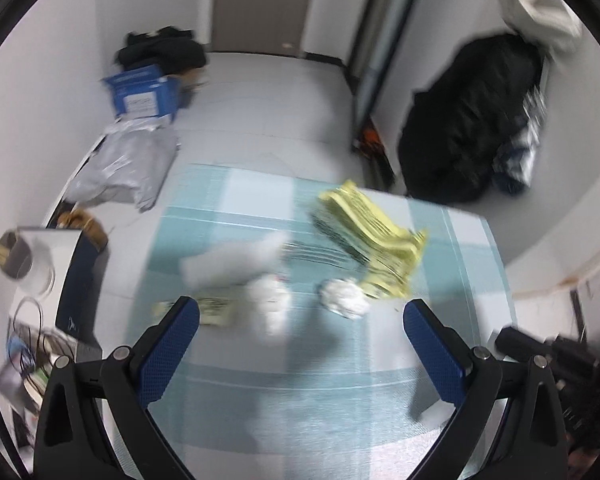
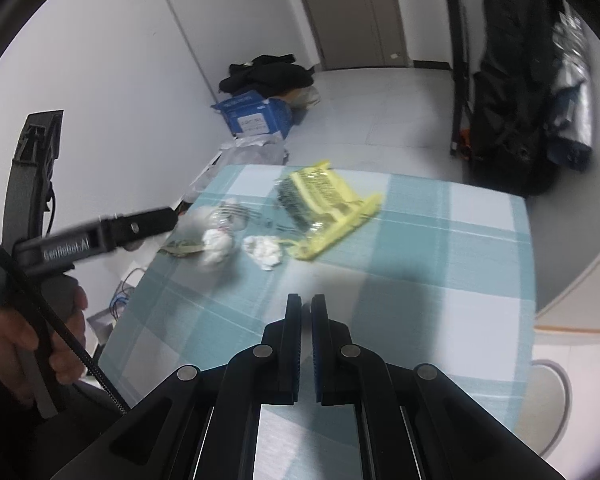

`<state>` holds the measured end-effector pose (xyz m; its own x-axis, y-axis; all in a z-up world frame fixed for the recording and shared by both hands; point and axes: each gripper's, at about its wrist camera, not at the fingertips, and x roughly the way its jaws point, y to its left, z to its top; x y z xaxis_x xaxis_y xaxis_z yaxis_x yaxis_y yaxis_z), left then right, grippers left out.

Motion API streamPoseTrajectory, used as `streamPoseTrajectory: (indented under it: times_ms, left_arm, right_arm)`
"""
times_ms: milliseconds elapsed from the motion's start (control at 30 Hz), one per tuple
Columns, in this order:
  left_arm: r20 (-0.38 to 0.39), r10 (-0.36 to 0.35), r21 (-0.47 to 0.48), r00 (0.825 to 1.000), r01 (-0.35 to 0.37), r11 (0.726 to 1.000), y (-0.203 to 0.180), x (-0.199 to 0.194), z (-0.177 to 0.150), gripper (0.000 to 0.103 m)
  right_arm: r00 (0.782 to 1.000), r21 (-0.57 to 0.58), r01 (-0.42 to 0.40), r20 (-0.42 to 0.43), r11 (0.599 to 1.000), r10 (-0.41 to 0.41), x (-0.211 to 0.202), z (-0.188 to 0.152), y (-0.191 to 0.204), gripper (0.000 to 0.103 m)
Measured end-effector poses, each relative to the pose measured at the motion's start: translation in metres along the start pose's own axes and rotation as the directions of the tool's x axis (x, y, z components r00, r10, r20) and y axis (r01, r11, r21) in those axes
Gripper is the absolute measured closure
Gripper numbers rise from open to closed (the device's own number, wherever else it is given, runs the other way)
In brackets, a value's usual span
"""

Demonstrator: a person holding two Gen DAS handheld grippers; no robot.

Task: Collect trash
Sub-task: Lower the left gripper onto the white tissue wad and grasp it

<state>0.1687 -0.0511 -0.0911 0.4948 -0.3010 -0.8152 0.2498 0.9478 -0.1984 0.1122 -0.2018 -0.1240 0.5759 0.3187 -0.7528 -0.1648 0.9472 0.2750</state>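
Trash: wrapper (image 1: 370, 236), two tissue wads (image 1: 344, 296), a clear plastic piece (image 2: 230, 216), all on the worktop (image 1: 320, 380), far half.
Handling: judged light, soft, crushable; wrapper likely slippery. Pinch a wad across its bulk; take the wrapper by an edge.
Left gripper (image 1: 300, 316): fingers spread wide, empty, above the wads.
Right gripper (image 2: 306, 312): fingers clenched together, empty, well short of the trash.
Surface: teal checked cloth, flat.
Room: pale floor, blue box (image 2: 258, 116), grey bag (image 1: 128, 164), dark clothing by the walls.
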Motion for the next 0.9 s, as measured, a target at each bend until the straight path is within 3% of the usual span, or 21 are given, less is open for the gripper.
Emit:
streamPoseTrajectory:
  times_ms: [367, 433, 567, 700, 767, 900]
  left_arm:
    - [-0.099, 0.092, 0.061, 0.991, -0.086, 0.994, -0.023, 0.041, 0.0, 0.006]
    - [-0.096, 0.123, 0.06, 0.988, -0.117, 0.991, -0.023, 0.043, 0.0, 0.011]
    - [-0.116, 0.115, 0.033, 0.987, -0.112, 0.993, -0.024, 0.05, 0.002, 0.013]
    - [-0.135, 0.13, 0.034, 0.982, -0.127, 0.991, -0.023, 0.059, 0.003, 0.027]
    - [-0.147, 0.131, 0.033, 0.98, -0.128, 0.991, -0.024, 0.063, 0.003, 0.027]
    - [-0.137, 0.154, 0.084, 0.979, -0.143, 0.986, -0.032, 0.064, 0.002, 0.032]
  right_arm:
    - [1.0, 0.093, -0.007, 0.006, 0.996, 0.007, -0.012, -0.009, -0.048, 0.099]
    - [1.0, 0.096, -0.012, 0.001, 0.995, 0.012, -0.012, -0.011, -0.053, 0.099]
    - [1.0, 0.111, -0.021, -0.009, 0.994, 0.022, -0.011, -0.014, -0.062, 0.099]
    - [0.999, 0.125, -0.036, -0.008, 0.992, 0.037, -0.012, -0.015, -0.068, 0.099]
    - [0.999, 0.132, -0.042, -0.006, 0.99, 0.043, -0.013, -0.014, -0.069, 0.099]
    - [0.998, 0.154, -0.055, -0.013, 0.986, 0.058, -0.011, -0.014, -0.073, 0.099]
